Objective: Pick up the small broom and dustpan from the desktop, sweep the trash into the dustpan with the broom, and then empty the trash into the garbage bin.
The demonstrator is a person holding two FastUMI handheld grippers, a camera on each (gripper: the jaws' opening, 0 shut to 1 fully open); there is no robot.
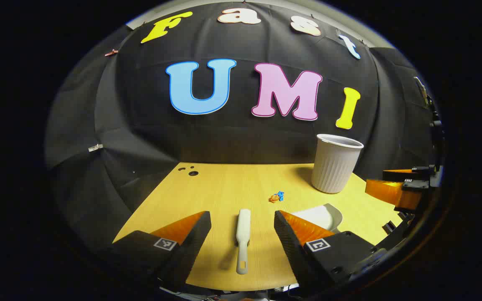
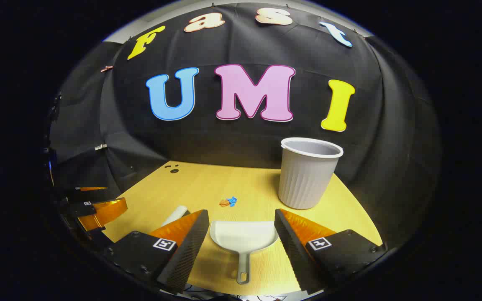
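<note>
The small white broom [image 1: 243, 238] lies flat on the wooden desktop [image 1: 224, 188], handle toward me, between the open fingers of my left gripper [image 1: 242, 228], which hovers over it without touching. The white dustpan [image 2: 243, 238] lies on the desk with its handle toward me, centred between the open fingers of my right gripper [image 2: 242, 229]. Its corner dustpan [image 1: 322, 215] peeks out behind my left gripper's right finger. Small orange and blue trash [image 1: 276, 197] sits mid-desk, trash [image 2: 228, 202] just beyond the dustpan. The broom's tip [image 2: 176, 214] appears left of the dustpan.
A white ribbed garbage bin [image 2: 308, 173] stands upright at the desk's back right, bin [image 1: 335, 163]. Small dark holes [image 1: 188, 170] mark the back left of the desktop. The other gripper's orange finger [image 1: 391, 192] shows at the right edge.
</note>
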